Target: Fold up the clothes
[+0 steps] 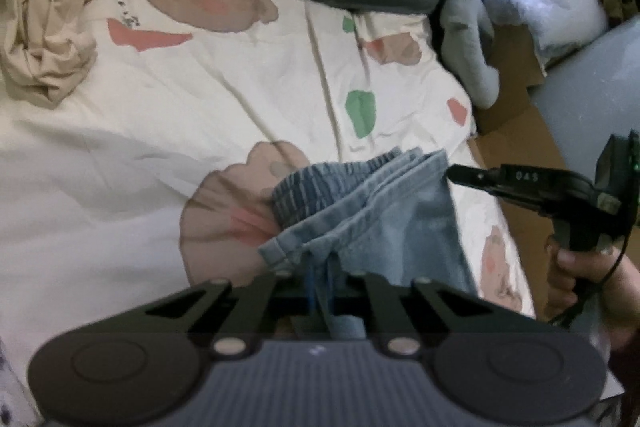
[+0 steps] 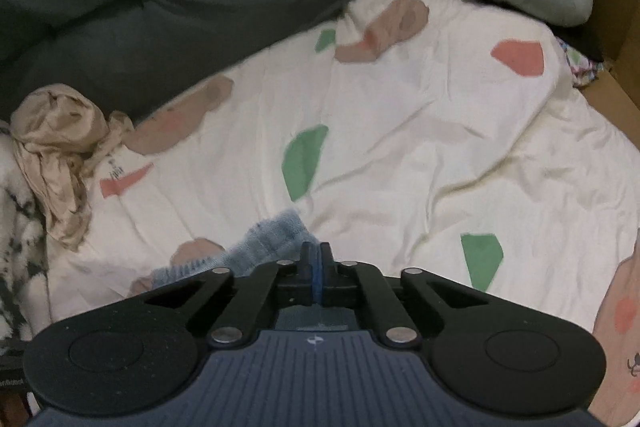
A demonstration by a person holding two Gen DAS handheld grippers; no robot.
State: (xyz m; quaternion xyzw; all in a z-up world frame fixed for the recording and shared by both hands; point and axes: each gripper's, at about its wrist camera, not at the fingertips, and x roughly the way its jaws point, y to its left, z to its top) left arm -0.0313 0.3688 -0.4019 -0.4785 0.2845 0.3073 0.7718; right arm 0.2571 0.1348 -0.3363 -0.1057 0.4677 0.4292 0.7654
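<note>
Two grippers pinch a small pair of jeans [image 1: 360, 211] above a bed, each taking one end of the same edge so the denim can hang or spread flat for a fold. The left gripper [image 1: 320, 279] has its jaws closed on a hem of the jeans, blue cloth bunched between the pads. The right gripper [image 2: 316, 267] is closed too, its jaws nipped together on the elastic waistband corner; seen from the left wrist, its tip meets the far edge of the denim, with a hand [image 1: 580, 275] on its handle. The jeans sit low over the patterned sheet [image 2: 400, 147], near its front edge. A crumpled tan garment [image 1: 44, 27] waits at the sheet's far corner, well apart, against a dark duvet [image 2: 160, 7]. The fold looks barely begun: the denim is still bunched, and both grips seem set to draw it taut.
</note>
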